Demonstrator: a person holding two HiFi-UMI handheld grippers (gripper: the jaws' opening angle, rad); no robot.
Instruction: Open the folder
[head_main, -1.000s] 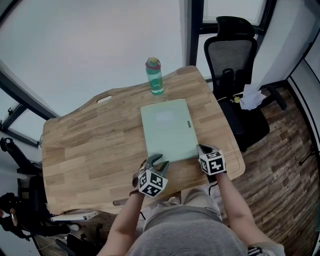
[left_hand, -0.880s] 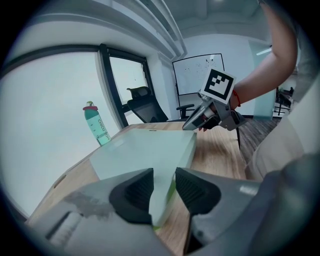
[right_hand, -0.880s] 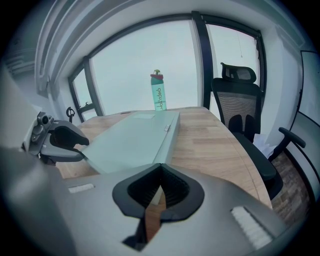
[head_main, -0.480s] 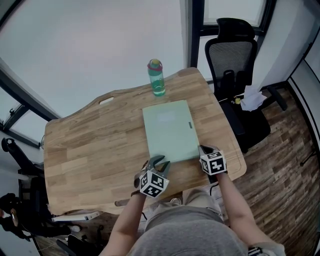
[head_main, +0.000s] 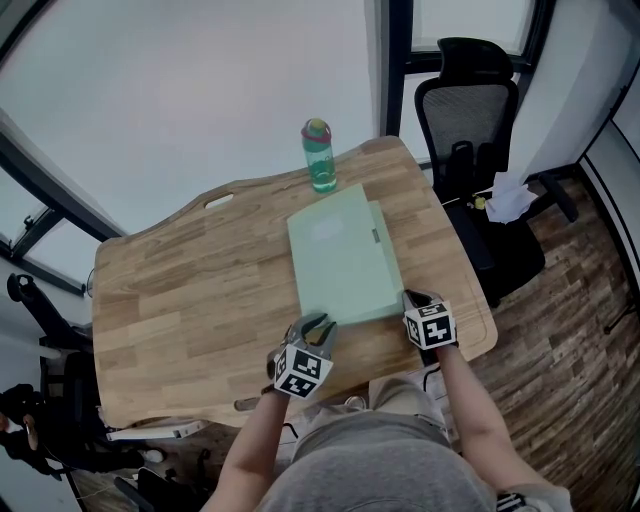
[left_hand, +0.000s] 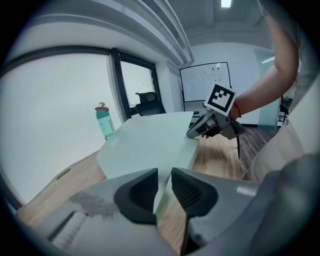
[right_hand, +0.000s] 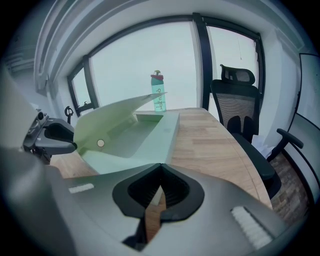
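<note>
A pale green folder (head_main: 340, 265) lies on the wooden table (head_main: 190, 290). Its cover (right_hand: 112, 120) stands lifted at the left side, and the inside with a round snap (right_hand: 100, 143) shows beneath it. My left gripper (head_main: 318, 326) is at the near left corner. Its jaws have just been closing and are shut on the cover's edge (left_hand: 150, 145), which runs between the pads of that gripper (left_hand: 164, 174). My right gripper (head_main: 411, 300) is shut on the folder's near right corner, a thin edge pinched between the jaws of the gripper (right_hand: 160, 172).
A teal water bottle (head_main: 319, 156) stands just beyond the folder's far edge. A black office chair (head_main: 478, 130) sits off the table's right end, with white paper (head_main: 508, 196) on it. The table's near edge lies just behind both grippers.
The left gripper's jaws have narrowed onto the folder's near left corner. The cover has risen off the base on that side. The right gripper has kept still.
</note>
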